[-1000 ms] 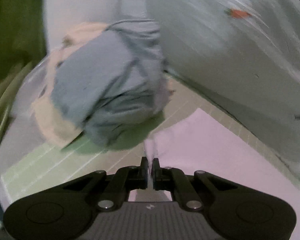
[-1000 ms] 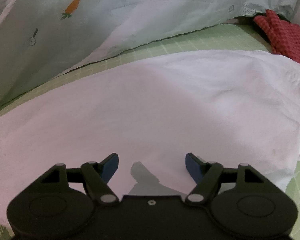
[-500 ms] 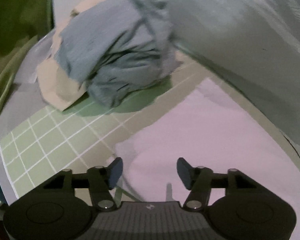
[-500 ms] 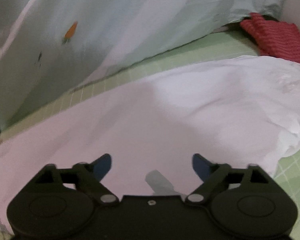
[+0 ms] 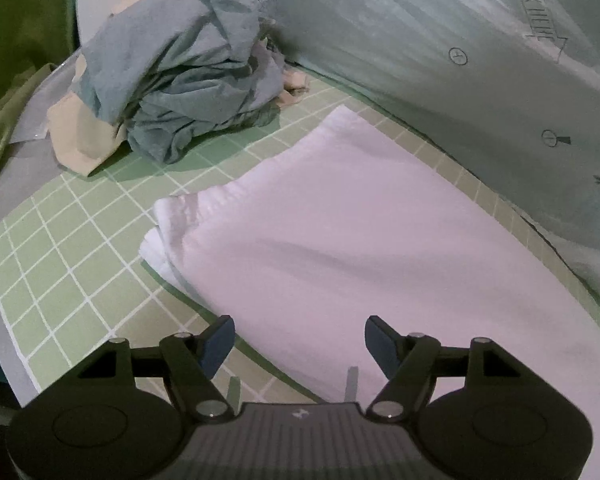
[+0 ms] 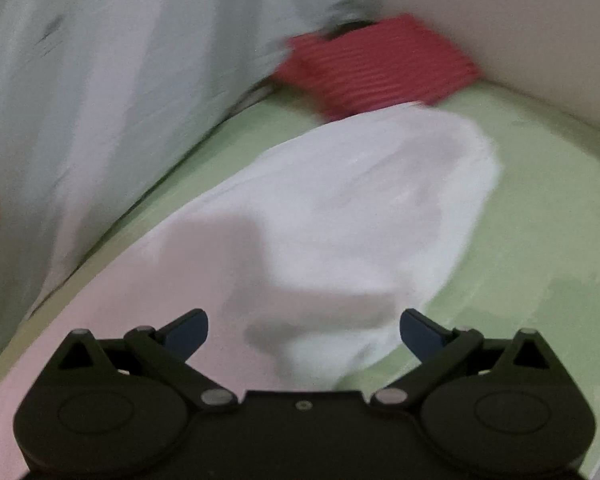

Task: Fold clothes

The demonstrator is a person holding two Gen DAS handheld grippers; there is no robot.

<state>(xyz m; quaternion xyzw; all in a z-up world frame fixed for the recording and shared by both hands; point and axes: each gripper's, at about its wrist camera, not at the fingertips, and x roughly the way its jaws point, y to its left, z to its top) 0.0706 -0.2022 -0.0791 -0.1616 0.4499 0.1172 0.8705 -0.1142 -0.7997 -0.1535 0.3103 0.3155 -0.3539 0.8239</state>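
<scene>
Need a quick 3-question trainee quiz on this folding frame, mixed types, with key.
1. True or false: the left gripper is shut on the white garment.
2. What lies crumpled beyond the white garment in the left wrist view? A) grey-blue clothes pile B) a towel roll C) shoes
3. What colour is the striped cloth past the right gripper?

Key: 1 false, both grippers are open and hold nothing; 2 A; 3 red.
</scene>
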